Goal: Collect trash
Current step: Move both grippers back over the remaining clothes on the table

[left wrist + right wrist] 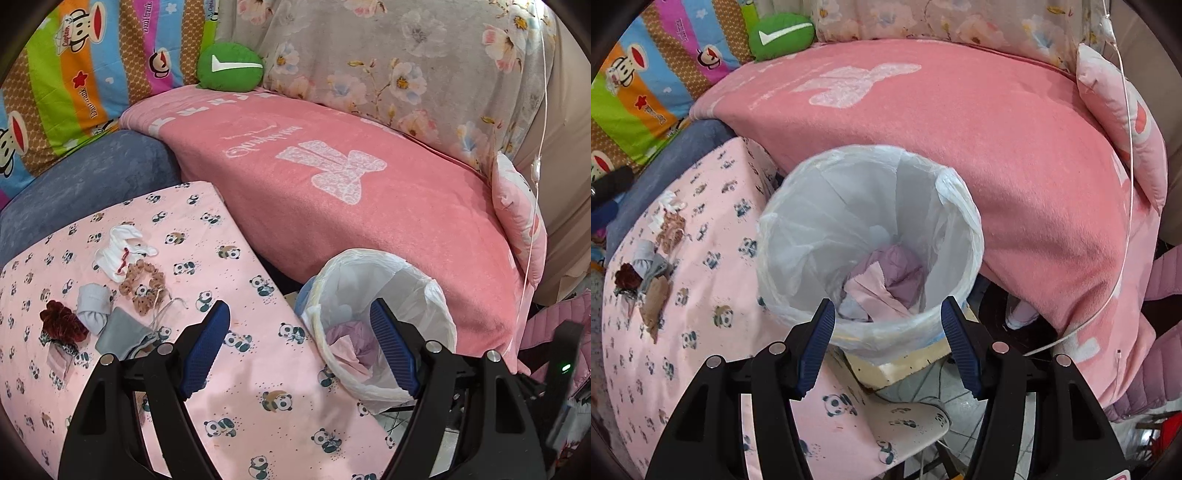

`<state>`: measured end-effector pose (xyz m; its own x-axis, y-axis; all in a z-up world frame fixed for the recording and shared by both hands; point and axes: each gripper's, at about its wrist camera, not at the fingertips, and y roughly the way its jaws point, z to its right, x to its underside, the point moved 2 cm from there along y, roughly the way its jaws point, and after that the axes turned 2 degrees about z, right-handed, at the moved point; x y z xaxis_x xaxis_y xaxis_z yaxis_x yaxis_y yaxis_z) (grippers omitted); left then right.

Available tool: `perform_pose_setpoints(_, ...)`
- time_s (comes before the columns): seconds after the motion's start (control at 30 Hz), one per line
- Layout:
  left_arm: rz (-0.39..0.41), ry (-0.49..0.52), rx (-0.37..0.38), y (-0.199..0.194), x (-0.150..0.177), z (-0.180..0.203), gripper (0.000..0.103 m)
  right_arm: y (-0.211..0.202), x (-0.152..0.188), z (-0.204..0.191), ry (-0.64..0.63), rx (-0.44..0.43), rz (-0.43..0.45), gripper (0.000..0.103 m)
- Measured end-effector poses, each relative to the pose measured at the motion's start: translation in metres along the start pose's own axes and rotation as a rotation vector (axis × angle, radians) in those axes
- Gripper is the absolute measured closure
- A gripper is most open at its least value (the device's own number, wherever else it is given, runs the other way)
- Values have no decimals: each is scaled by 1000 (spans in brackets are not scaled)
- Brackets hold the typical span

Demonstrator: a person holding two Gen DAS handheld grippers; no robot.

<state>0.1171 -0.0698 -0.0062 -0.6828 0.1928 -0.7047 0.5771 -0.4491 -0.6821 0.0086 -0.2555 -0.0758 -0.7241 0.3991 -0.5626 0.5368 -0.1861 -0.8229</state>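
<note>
A waste bin lined with a white plastic bag stands beside a table with a pink panda-print cloth. Pink and purple crumpled scraps lie at its bottom; they also show in the left wrist view. On the table's left lie a white crumpled cloth, a brown spotted scrunchie, small grey pieces, a dark red scrunchie and a grey pouch. My left gripper is open and empty, over the table edge beside the bin. My right gripper is open and empty, just above the bin's near rim.
A sofa with a pink towel runs behind the bin. A green round cushion and a striped cartoon blanket sit at the back left. A pink pillow and a thin white cable are at the right.
</note>
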Motion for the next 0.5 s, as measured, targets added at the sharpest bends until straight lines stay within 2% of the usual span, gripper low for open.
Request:
perform_pose_setpoints(0.2, -1, -30, -62, -3, 8, -27, 28, -19, -25, -37, -10, -97, 98, 43)
perform_pose_setpoints(0.33, 3, -60, -121, -6, 15, -55, 21, -26, -32, -65, -17, -167, 128, 43)
perform_pose_setpoints(0.5, -14, -122, -177, -8, 25, -96, 21, -31, -33, -108, -64, -234, 144, 43)
